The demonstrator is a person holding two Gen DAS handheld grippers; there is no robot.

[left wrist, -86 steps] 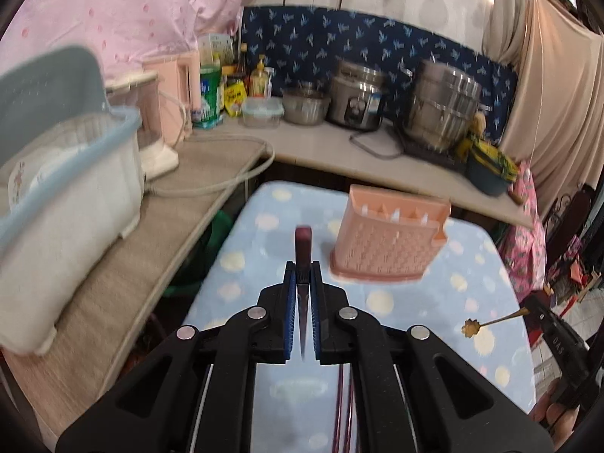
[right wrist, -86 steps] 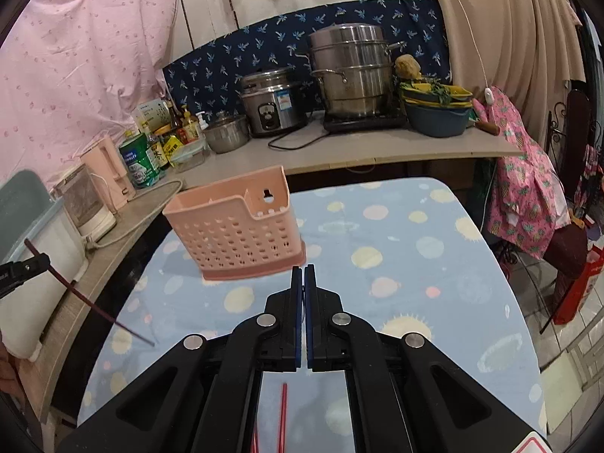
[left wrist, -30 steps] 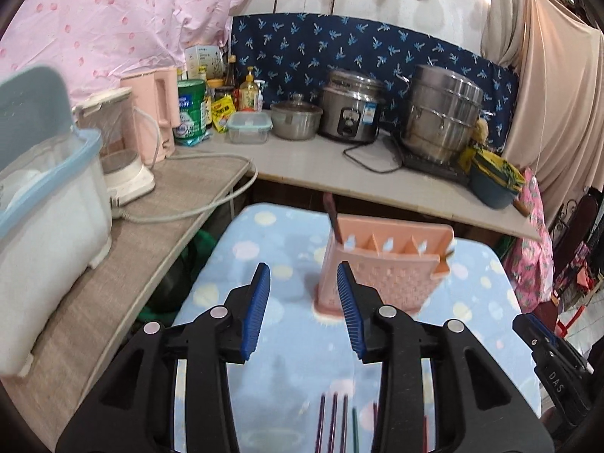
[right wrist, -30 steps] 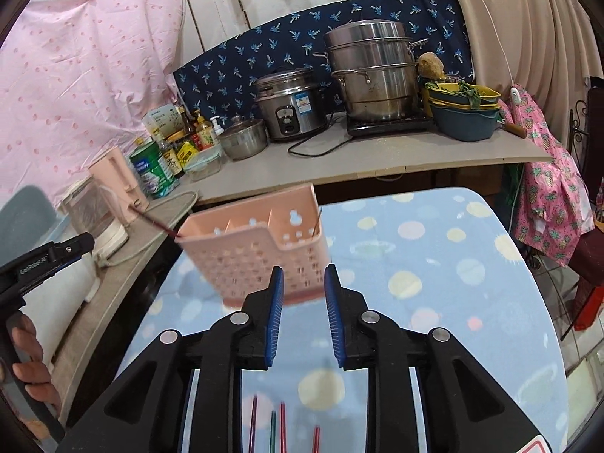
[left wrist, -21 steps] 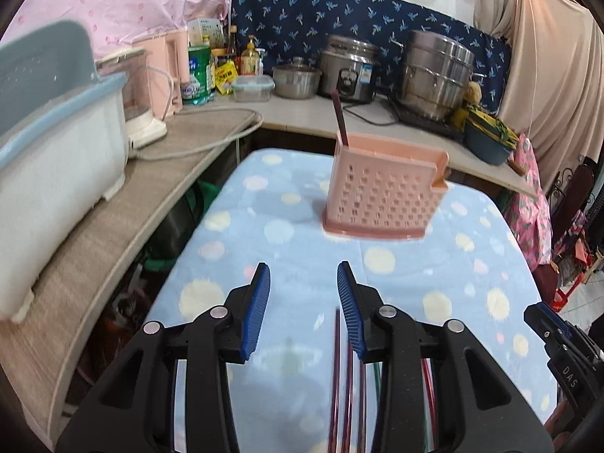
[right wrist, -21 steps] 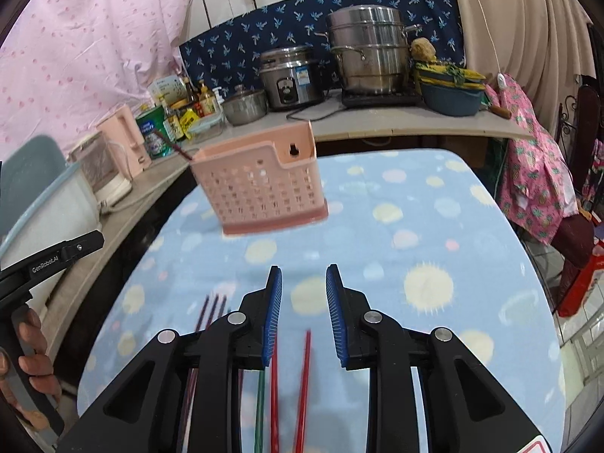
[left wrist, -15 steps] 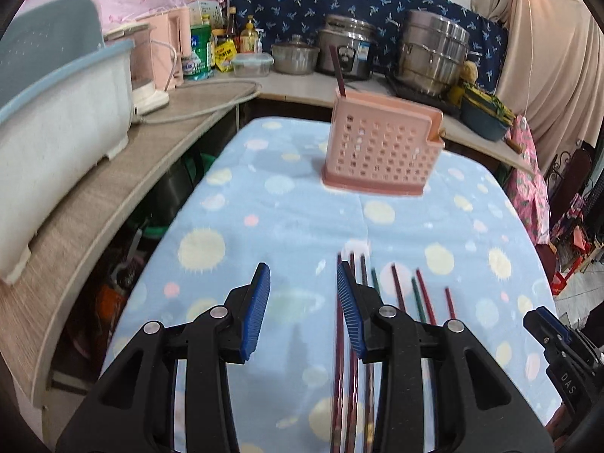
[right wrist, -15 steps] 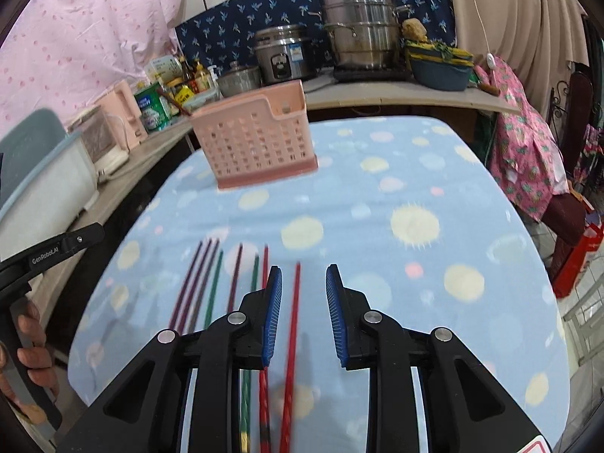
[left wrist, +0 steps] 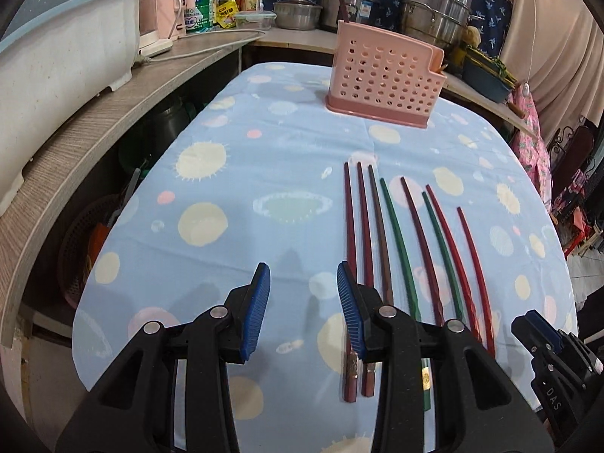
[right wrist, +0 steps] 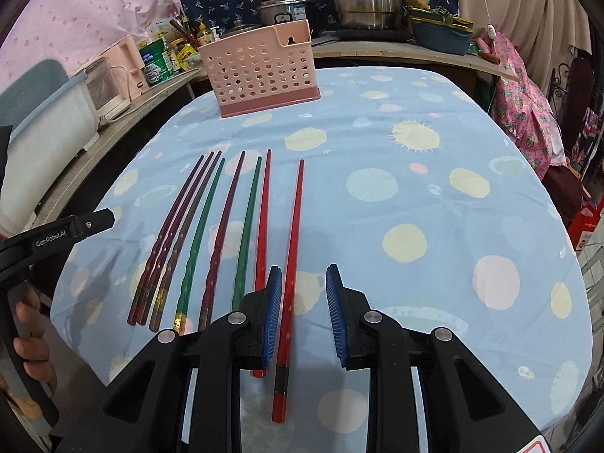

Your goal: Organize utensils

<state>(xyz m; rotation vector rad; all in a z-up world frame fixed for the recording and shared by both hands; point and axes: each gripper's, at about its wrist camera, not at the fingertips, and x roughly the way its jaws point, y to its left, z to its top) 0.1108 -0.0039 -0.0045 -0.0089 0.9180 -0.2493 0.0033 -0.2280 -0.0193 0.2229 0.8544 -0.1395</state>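
Observation:
Several chopsticks, dark red, green and bright red, lie side by side on the blue spotted tablecloth; the bright red rightmost chopstick runs under my right gripper. A pink perforated utensil holder, also in the right wrist view, stands at the table's far end with a dark chopstick sticking out of it. My left gripper is open and empty, just left of the leftmost dark red chopstick. My right gripper is open and empty above the right end of the row.
A grey counter with a white tub, kettle and bottles runs along the left. Steel pots and a rice cooker stand on the back counter. The table's near edge is just below both grippers.
Both grippers have let go of what they held and opened. They have pulled back from the holder and tilted down over the row of chopsticks.

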